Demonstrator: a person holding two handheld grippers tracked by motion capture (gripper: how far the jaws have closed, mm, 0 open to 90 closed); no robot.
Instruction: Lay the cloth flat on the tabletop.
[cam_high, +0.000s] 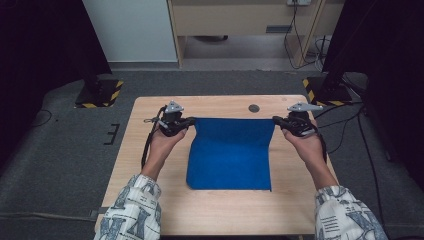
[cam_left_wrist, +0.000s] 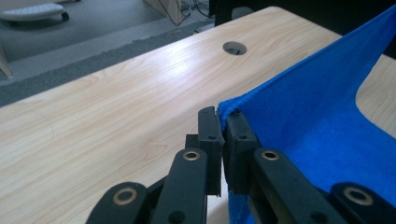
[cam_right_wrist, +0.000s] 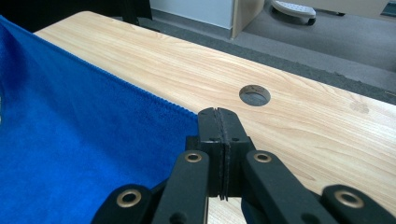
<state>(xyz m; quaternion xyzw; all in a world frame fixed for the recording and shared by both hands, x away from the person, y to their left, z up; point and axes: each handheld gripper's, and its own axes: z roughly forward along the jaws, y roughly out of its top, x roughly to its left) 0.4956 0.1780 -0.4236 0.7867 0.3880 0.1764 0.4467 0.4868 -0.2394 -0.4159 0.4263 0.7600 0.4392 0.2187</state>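
A blue cloth (cam_high: 231, 152) is stretched between my two grippers above a wooden table (cam_high: 150, 150), its far edge held up and its near part lying flat. My left gripper (cam_high: 190, 121) is shut on the cloth's far left corner; in the left gripper view the corner of the blue cloth (cam_left_wrist: 322, 116) is pinched between the black jaws of that left gripper (cam_left_wrist: 223, 122). My right gripper (cam_high: 276, 120) is shut on the far right corner. The right gripper view has the right gripper (cam_right_wrist: 218, 120) with its jaws pressed together, the blue cloth (cam_right_wrist: 70, 140) spreading away to the left.
A round cable hole (cam_high: 254, 108) lies in the table just beyond the cloth's raised edge. Black stands with yellow-black striped feet (cam_high: 100, 94) flank the table's far corners. Cables trail over the grey floor (cam_high: 350, 145) at the right.
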